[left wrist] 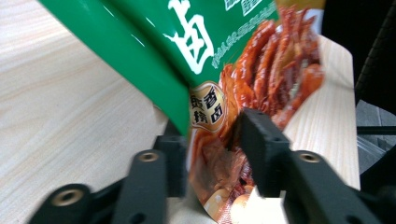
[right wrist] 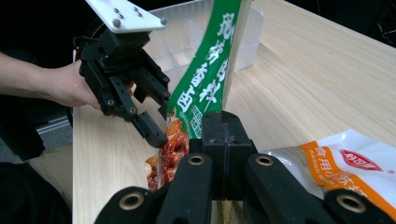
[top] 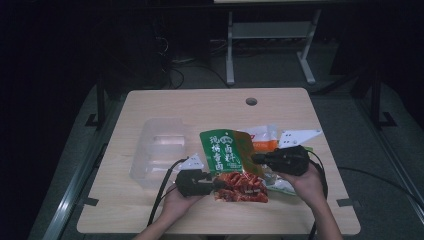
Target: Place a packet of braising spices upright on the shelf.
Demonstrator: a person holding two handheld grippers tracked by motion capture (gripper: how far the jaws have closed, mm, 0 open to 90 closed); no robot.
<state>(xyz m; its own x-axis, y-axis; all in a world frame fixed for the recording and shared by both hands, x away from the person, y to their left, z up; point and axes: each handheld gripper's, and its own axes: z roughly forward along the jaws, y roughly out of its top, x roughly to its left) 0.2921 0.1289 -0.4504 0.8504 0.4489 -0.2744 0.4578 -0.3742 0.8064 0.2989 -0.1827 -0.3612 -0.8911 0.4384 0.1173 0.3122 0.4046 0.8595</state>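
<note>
A green seasoning packet with a red food picture on its lower half stands tilted over the table, its red end low. My right gripper is shut on the packet's edge, jaws pressed together on the green part. My left gripper reaches in from the left, level with the table. In the left gripper view the packet's red lower part sits between the jaws, close to both pads with a thin dark gap at one. The left gripper straddles the packet's lower corner.
A clear plastic tray lies at the left of the wooden table; its divided wall stands behind the packet. A white and orange packet lies under the right gripper. A cable hole sits near the far edge.
</note>
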